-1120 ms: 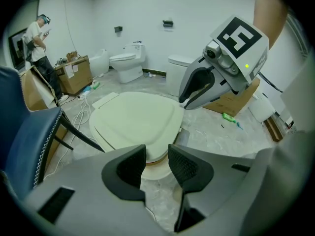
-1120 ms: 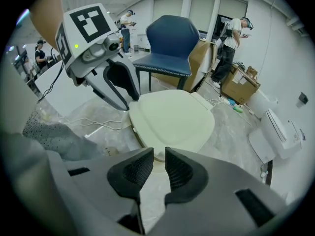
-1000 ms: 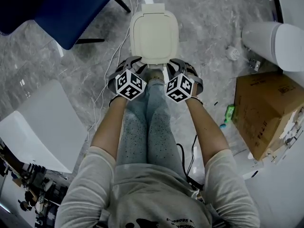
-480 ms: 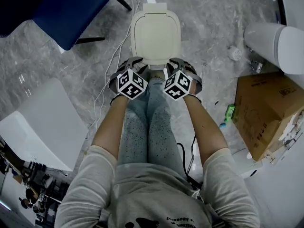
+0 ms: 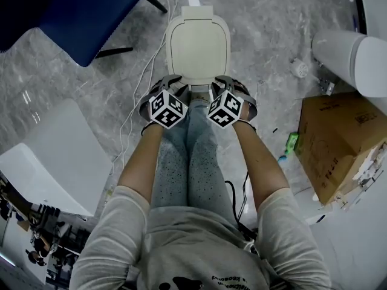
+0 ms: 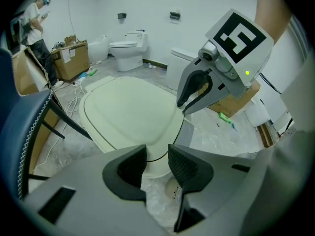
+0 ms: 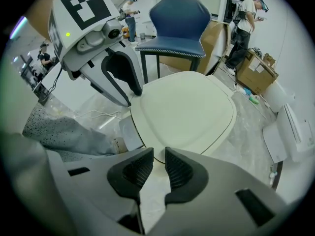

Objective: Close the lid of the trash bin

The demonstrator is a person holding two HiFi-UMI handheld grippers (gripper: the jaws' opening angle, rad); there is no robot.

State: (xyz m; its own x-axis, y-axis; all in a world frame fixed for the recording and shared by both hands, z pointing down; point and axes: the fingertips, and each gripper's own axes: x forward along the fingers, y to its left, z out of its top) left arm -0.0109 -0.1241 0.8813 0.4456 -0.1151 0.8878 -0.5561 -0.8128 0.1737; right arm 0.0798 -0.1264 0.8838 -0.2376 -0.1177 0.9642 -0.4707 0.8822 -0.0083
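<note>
Lid (image 5: 198, 44) sits on the bin before the knees, seemingly almost down – stiff, light, smooth plastic, best pressed at its near rim. Left claw (image 6: 156, 162) gapes empty – right claw (image 7: 157, 167) narrower, also empty

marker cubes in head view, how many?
2: left cube on the left gripper, right cube on the right gripper, both at the near edge of the lid. None look hidden.
</note>
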